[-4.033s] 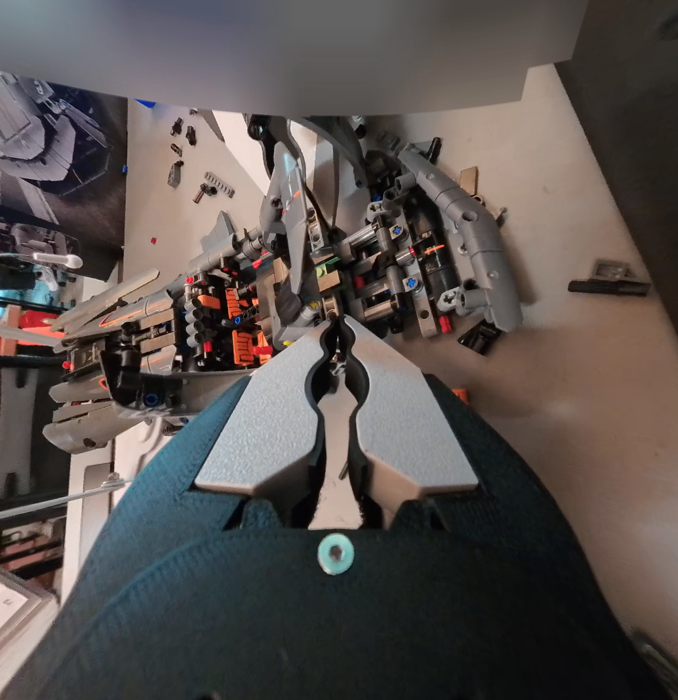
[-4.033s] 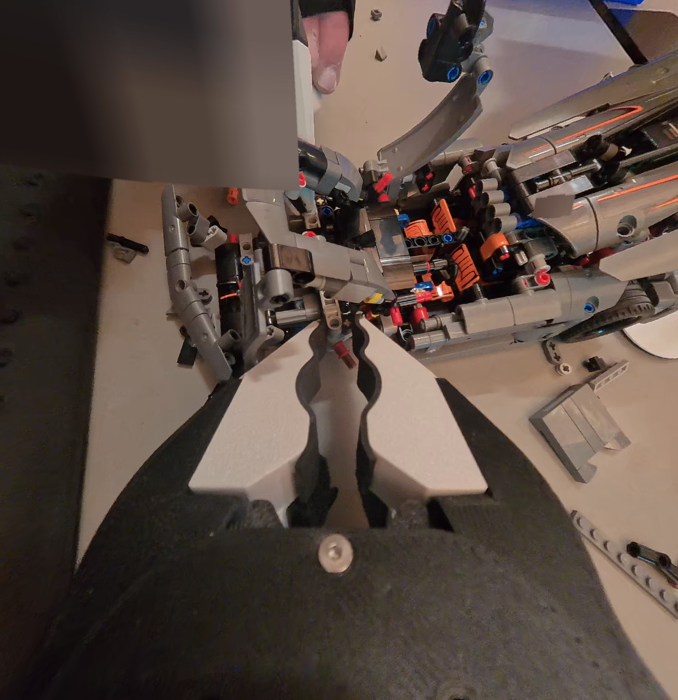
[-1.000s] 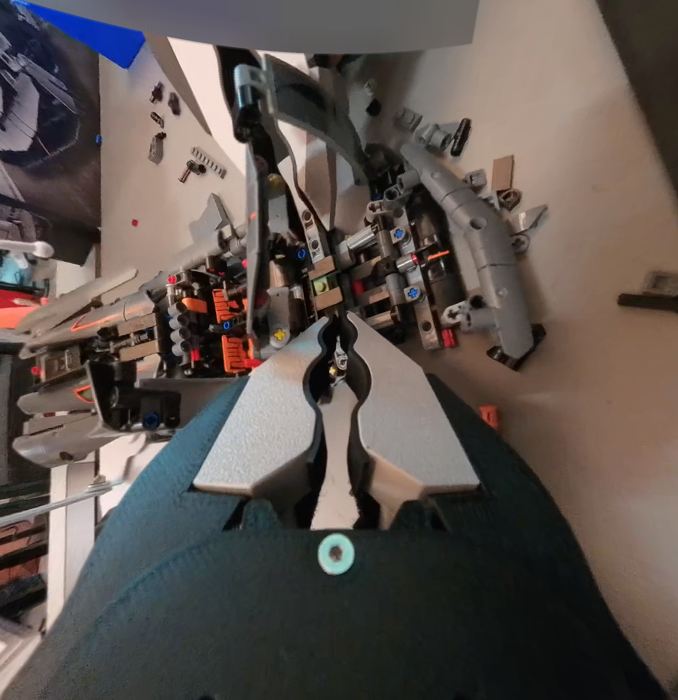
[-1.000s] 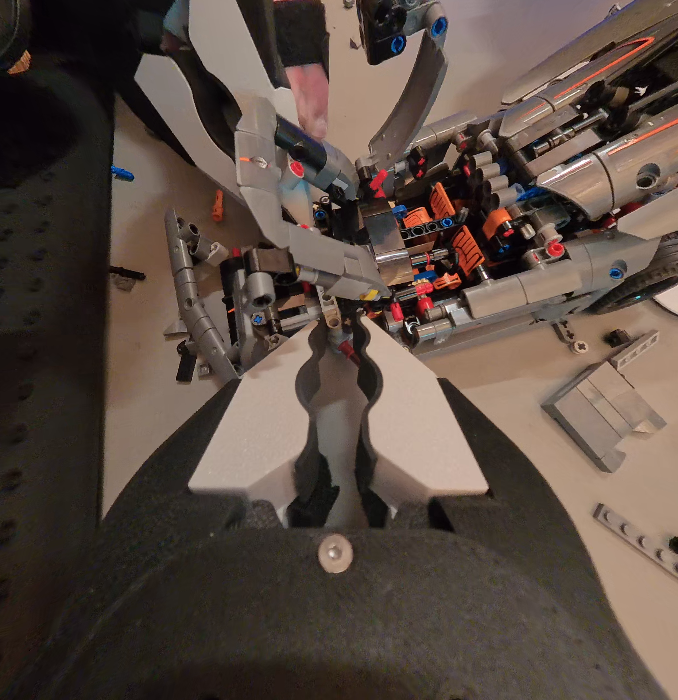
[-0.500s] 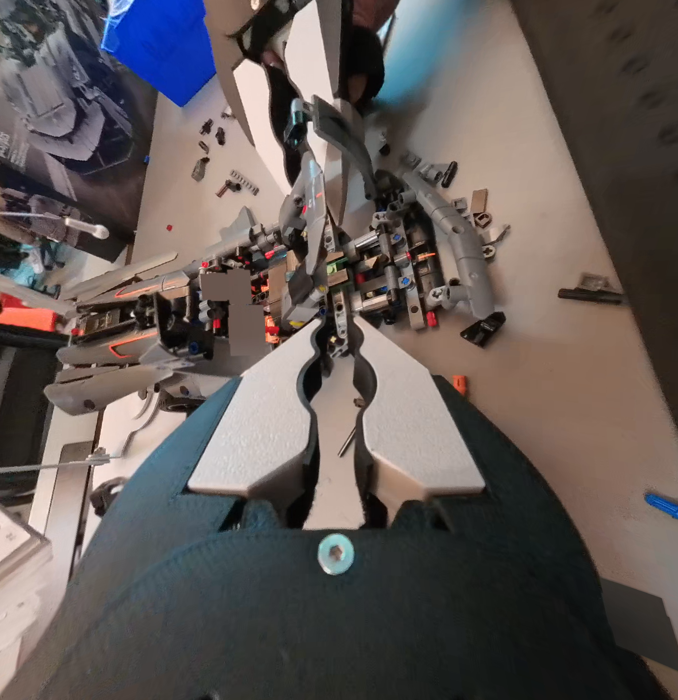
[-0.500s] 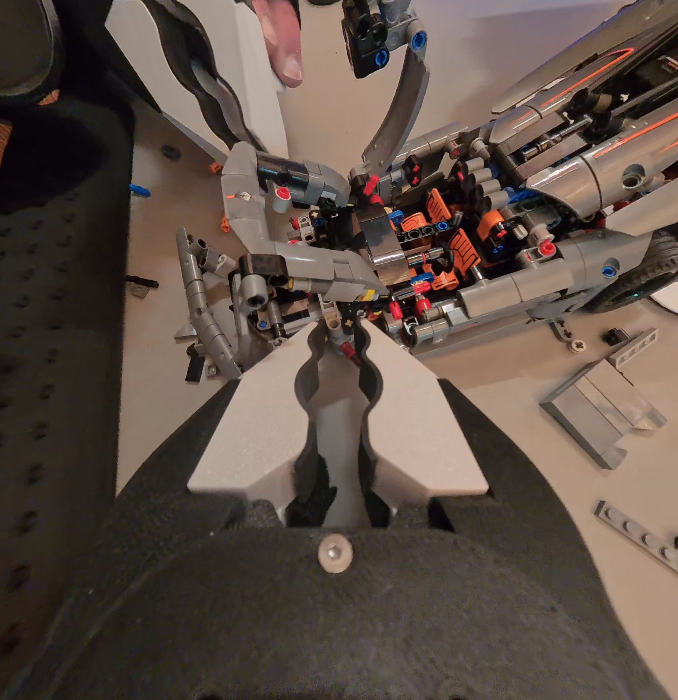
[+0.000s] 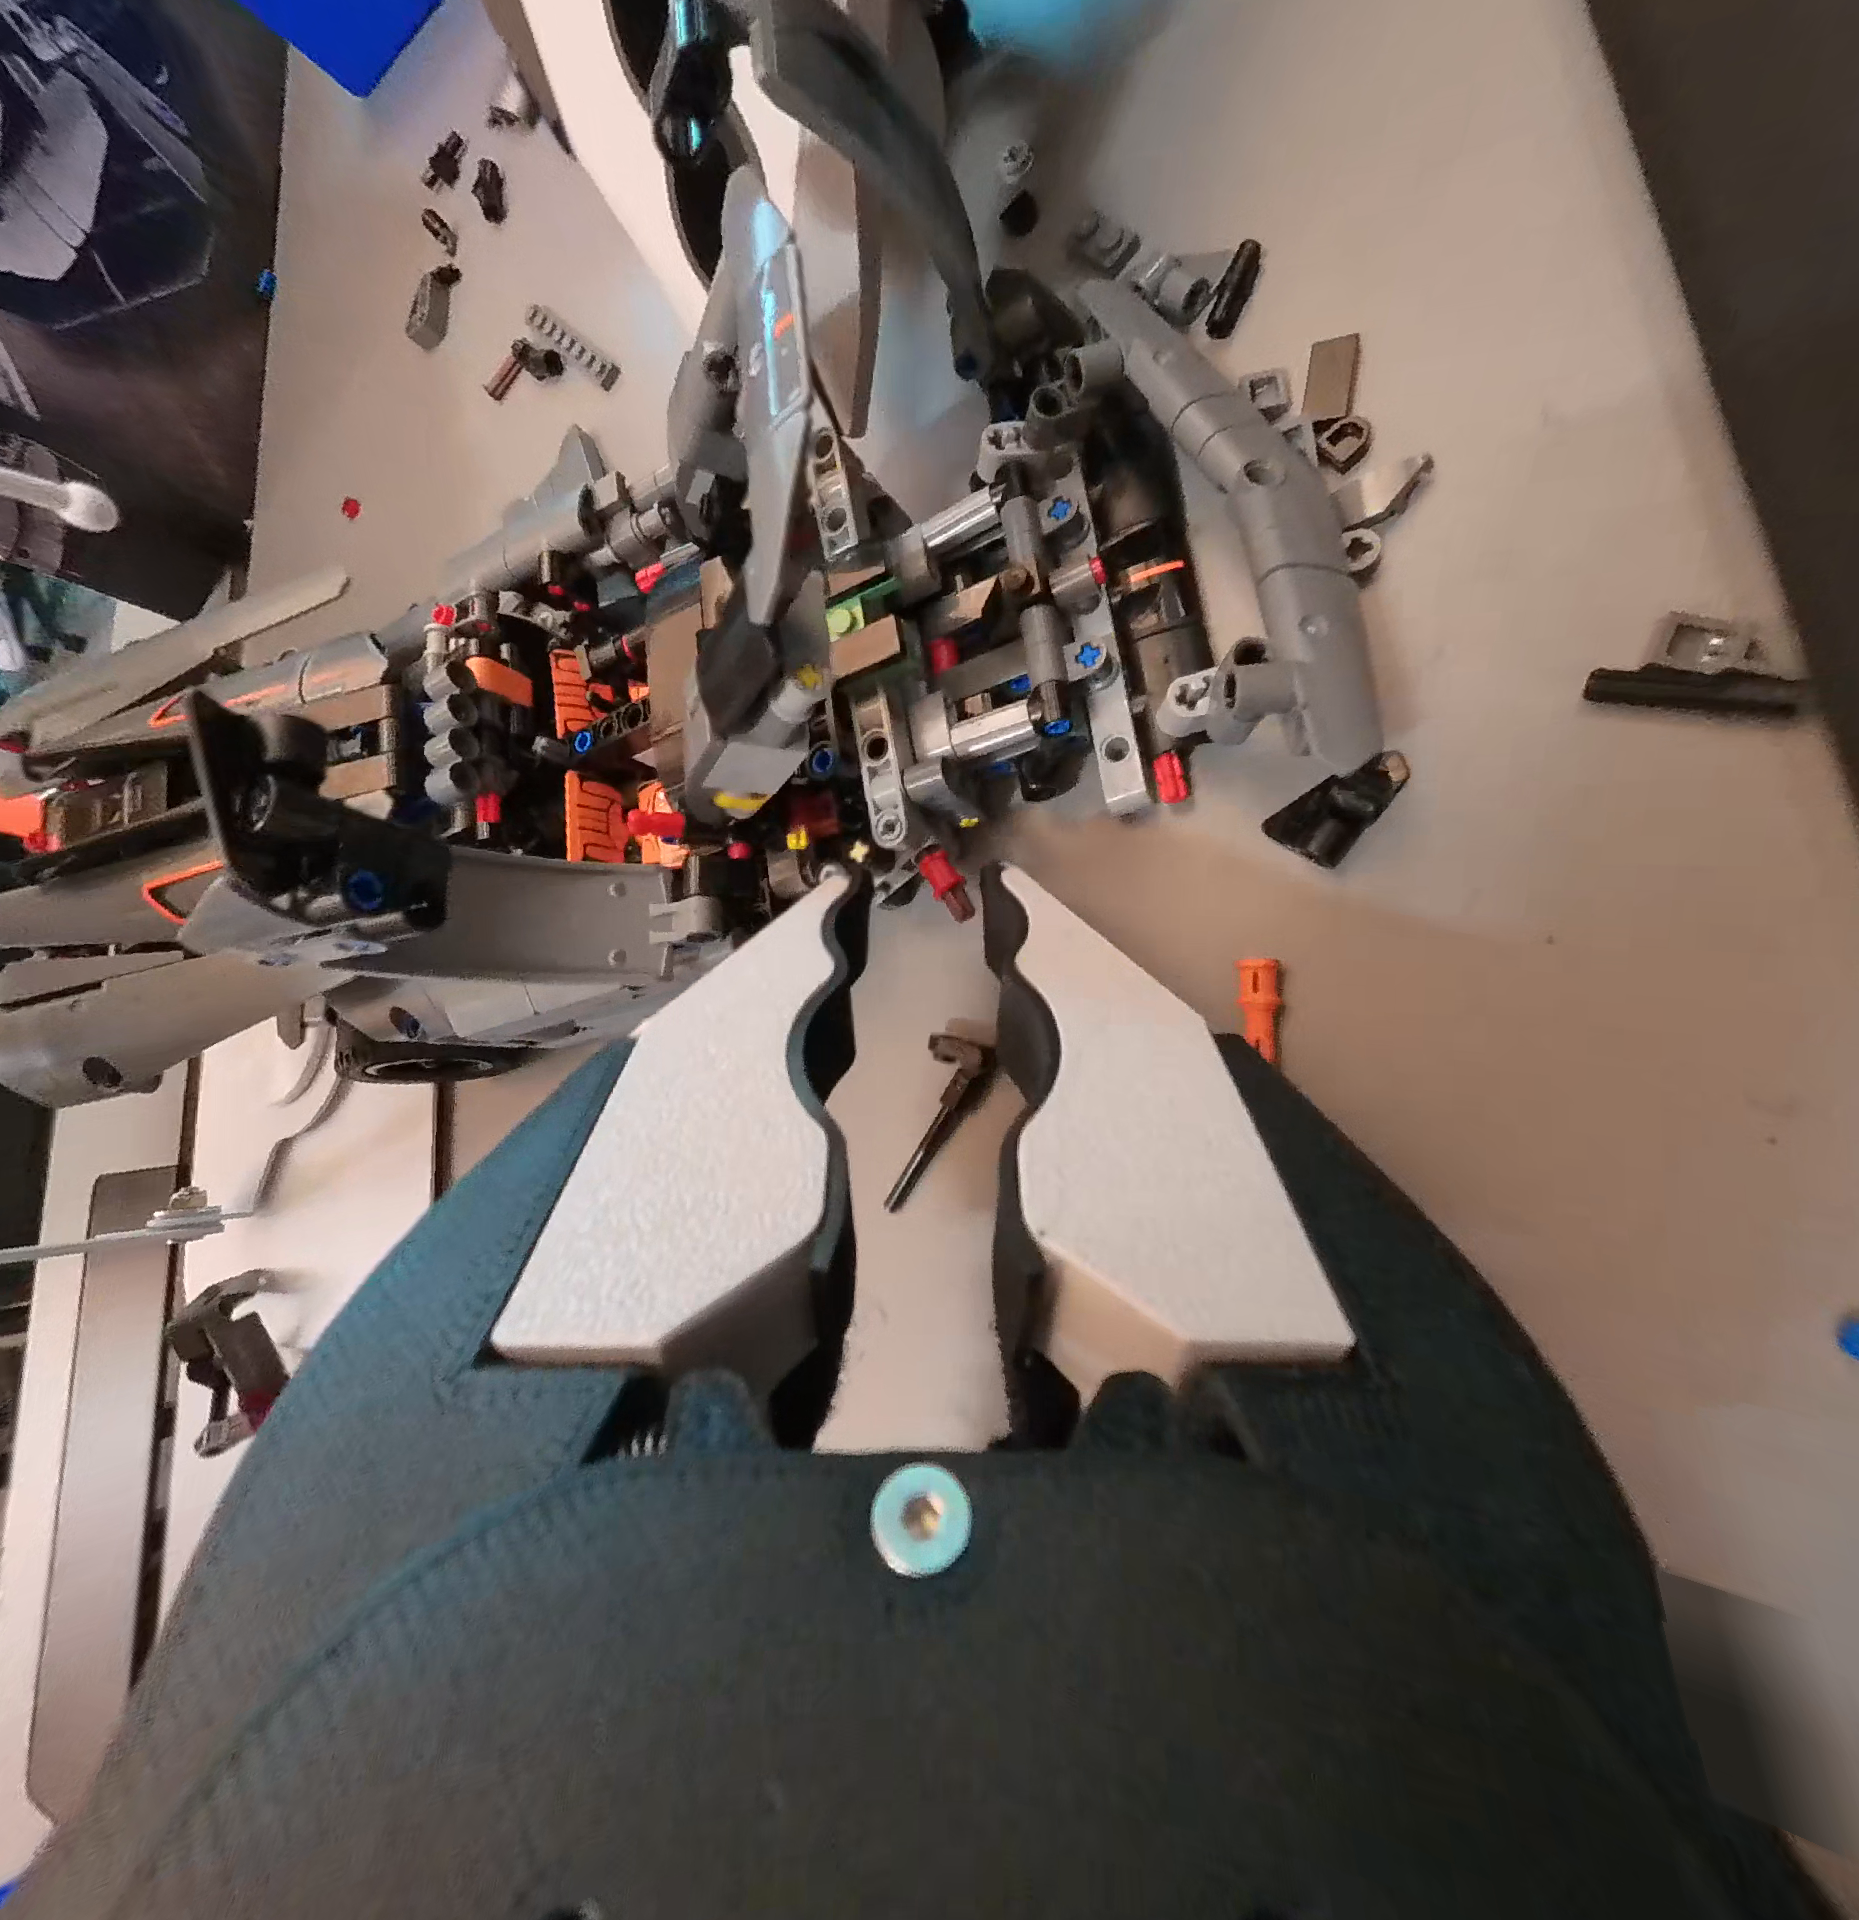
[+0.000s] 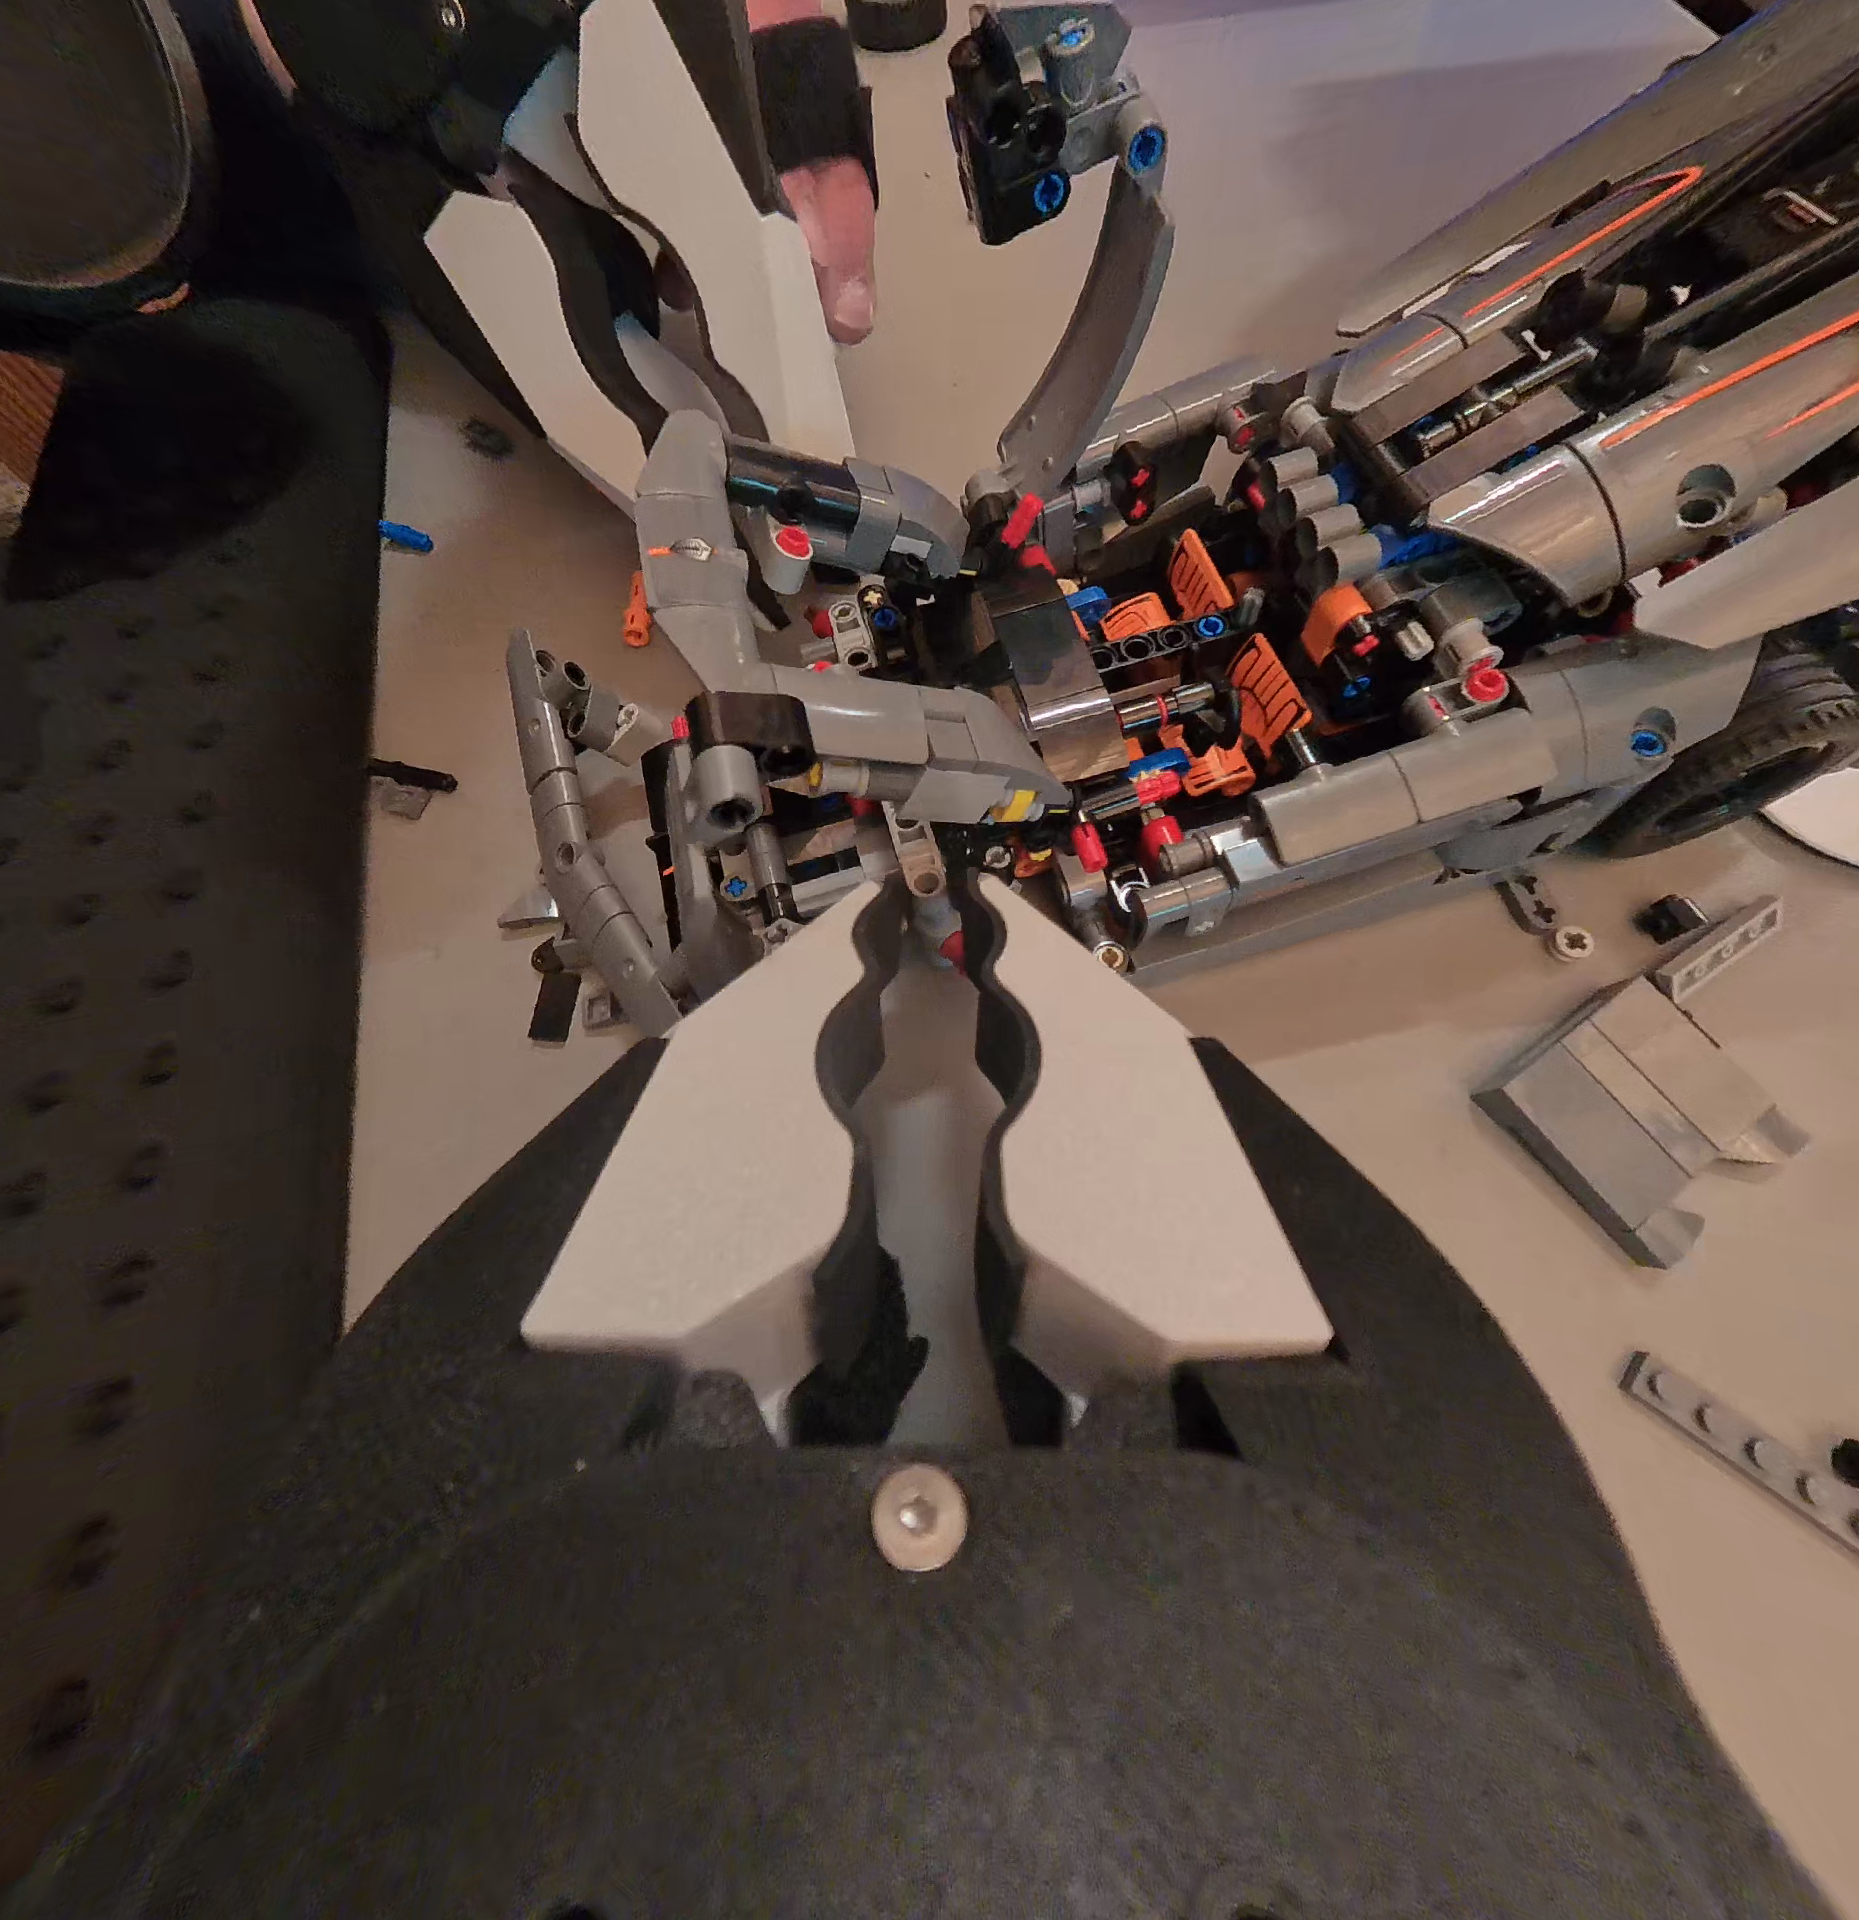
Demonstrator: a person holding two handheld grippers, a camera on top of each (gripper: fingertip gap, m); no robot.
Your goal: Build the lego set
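Observation:
A large grey lego car (image 7: 634, 935) with orange and black parts lies on the pale table; it also shows in the right wrist view (image 8: 1372, 800). My left gripper (image 7: 923, 883) is open and empty, its tips just short of a red pin (image 7: 946, 883) on the car's side. A small dark axle piece (image 7: 946, 1101) lies on the table between its fingers. My right gripper (image 8: 933, 906) is shut on a small grey and red connector (image 8: 935, 925) of the car's frame. The left gripper (image 8: 686, 343) shows open at the far side of the car, with a person's finger (image 8: 842, 260) beside it.
Loose parts lie around: an orange pin (image 7: 1257, 1003), a black axle (image 7: 1683, 691), a grey plate assembly (image 8: 1631, 1101), a long grey plate (image 8: 1756, 1455). A dark dotted mat (image 8: 125, 935) borders the table. The set's box (image 7: 94, 208) stands at the left. The orange pin (image 7: 1257, 1003) is about 5 cm from my left fingertips and 15 cm from my right. The right camera catches it too, in the right wrist view (image 8: 599, 612).
My left gripper was shut on the car's side a second ago; it has opened and drawn back a little. The right gripper keeps its hold on the frame.

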